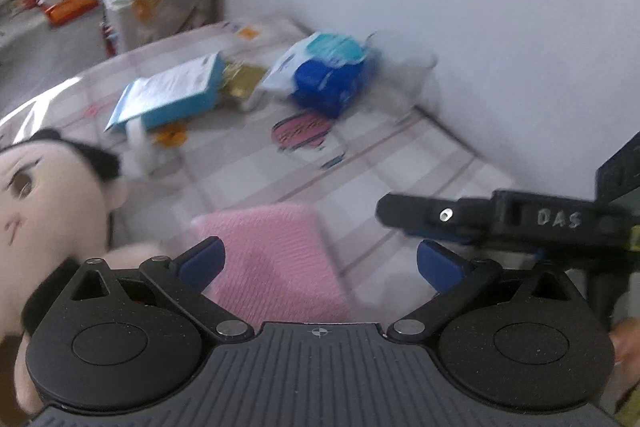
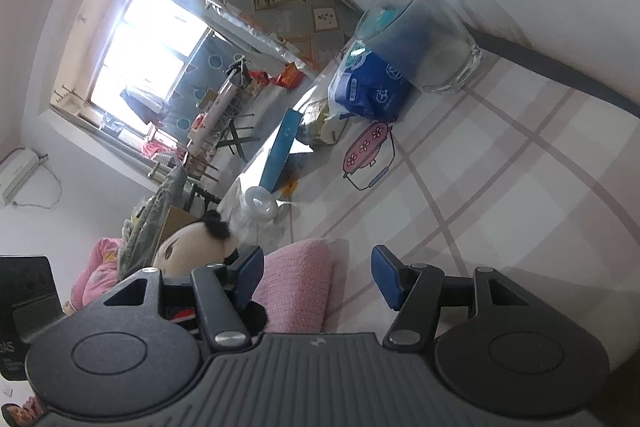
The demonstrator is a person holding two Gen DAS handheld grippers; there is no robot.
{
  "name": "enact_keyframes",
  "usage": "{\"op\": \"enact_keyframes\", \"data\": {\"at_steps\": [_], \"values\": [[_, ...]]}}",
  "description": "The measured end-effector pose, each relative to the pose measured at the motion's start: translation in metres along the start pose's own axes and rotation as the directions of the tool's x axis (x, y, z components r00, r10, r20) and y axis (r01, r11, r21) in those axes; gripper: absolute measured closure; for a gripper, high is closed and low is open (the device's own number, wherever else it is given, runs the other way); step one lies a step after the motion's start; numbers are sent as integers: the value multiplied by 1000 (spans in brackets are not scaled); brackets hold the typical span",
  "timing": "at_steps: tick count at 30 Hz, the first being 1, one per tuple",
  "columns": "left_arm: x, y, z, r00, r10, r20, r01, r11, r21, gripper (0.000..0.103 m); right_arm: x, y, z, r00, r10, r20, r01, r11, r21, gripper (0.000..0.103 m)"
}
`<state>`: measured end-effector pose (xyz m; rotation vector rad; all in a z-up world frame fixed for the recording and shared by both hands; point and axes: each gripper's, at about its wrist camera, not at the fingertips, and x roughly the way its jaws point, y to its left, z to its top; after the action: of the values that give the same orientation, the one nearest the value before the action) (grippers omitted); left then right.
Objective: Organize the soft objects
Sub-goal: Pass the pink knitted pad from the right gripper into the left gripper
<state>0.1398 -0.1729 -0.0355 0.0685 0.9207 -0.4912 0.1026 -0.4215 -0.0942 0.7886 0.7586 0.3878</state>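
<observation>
Hovering over the pink folded towel (image 1: 276,259), the left gripper (image 1: 320,263) has its jaws open and empty. The right gripper (image 2: 316,277) also stands open beside the same towel. A plush doll (image 1: 44,203) lies just left. Farther along the checked bench (image 1: 400,163) sit a blue tissue pack (image 2: 372,87) and a glass (image 2: 424,35).

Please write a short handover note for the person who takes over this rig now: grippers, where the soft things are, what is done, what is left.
Left gripper: open, empty, over the pink cloth.
Right gripper: open, empty, beside the cloth's edge.
Pink cloth lies on the checked table, seemingly folded. Doll lies just left of it.
Done: nothing clearly finished.
Left: pick up and arrange the cloth and doll. The glass, blue pack and box at the back look untouched.
</observation>
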Motion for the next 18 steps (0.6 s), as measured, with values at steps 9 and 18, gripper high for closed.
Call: {"op": "enact_keyframes", "data": {"at_steps": [9,18], "values": [[36,10,-2,996,74,-46,-74,997,-7,0,-9,-4,-3,1000,15,19,-15,1000,3,45],[54,-2,-10,969,192,-156,-180,980,86,1,-11,-2,-7,1000,10,26,-10,1000,9,45]]}}
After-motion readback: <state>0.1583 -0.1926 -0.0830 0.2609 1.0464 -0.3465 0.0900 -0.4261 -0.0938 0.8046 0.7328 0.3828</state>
